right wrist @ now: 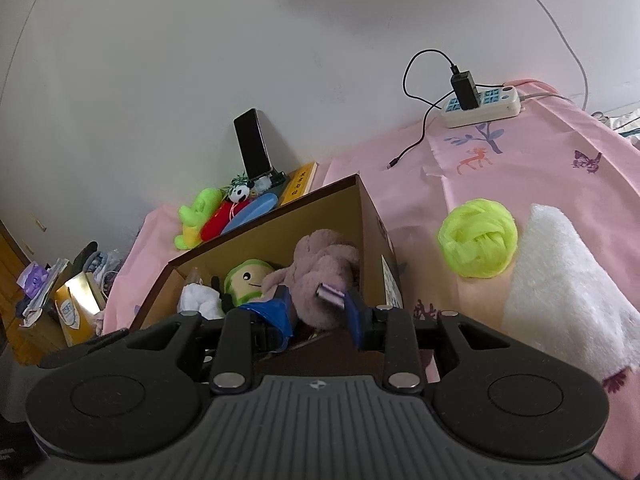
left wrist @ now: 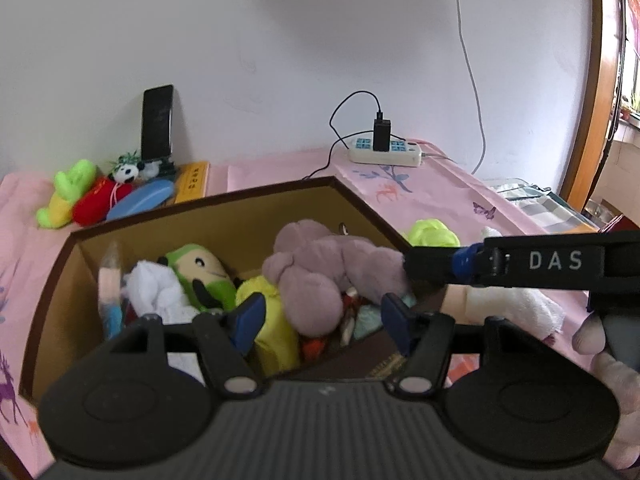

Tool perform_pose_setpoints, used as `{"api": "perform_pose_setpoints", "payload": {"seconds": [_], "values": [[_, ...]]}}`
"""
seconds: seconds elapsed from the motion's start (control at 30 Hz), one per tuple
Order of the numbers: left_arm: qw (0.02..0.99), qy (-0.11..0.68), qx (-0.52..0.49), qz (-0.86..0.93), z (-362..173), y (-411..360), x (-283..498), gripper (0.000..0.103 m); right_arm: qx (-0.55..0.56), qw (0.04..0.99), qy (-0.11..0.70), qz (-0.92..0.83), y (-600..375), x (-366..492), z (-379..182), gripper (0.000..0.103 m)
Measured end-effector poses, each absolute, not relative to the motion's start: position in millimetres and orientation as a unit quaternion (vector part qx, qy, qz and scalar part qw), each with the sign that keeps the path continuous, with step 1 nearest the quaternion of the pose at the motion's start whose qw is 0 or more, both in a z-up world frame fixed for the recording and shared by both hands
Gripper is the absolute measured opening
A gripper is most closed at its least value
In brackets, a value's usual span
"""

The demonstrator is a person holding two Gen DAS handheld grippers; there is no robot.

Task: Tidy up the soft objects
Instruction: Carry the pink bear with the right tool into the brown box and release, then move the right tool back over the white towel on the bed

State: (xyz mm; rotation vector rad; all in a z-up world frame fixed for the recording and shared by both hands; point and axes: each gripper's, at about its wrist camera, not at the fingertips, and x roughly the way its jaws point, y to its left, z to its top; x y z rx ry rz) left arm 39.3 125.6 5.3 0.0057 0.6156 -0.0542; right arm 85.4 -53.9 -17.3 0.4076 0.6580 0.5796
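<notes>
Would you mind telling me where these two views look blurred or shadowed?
Left wrist view: the pencil-shaped plush at the box's left end is smeared; a broad soft shadow lies on the wall. Right wrist view: sharper overall; the same wall shadow shows at top.

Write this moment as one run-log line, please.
left gripper open above cardboard box | right gripper at mauve plush toy, grip unclear | green yarn ball, white towel outside box
</notes>
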Motion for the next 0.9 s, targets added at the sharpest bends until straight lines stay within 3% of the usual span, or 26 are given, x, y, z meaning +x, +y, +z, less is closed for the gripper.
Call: {"api": "perform_pose_setpoints", "payload": {"seconds": [0.9], "values": [[0.932,0.361,0.022,0.004,-18,80,8,0.065,0.194,0.888,0.33,0.254,-85,44,-38,0.013]]}}
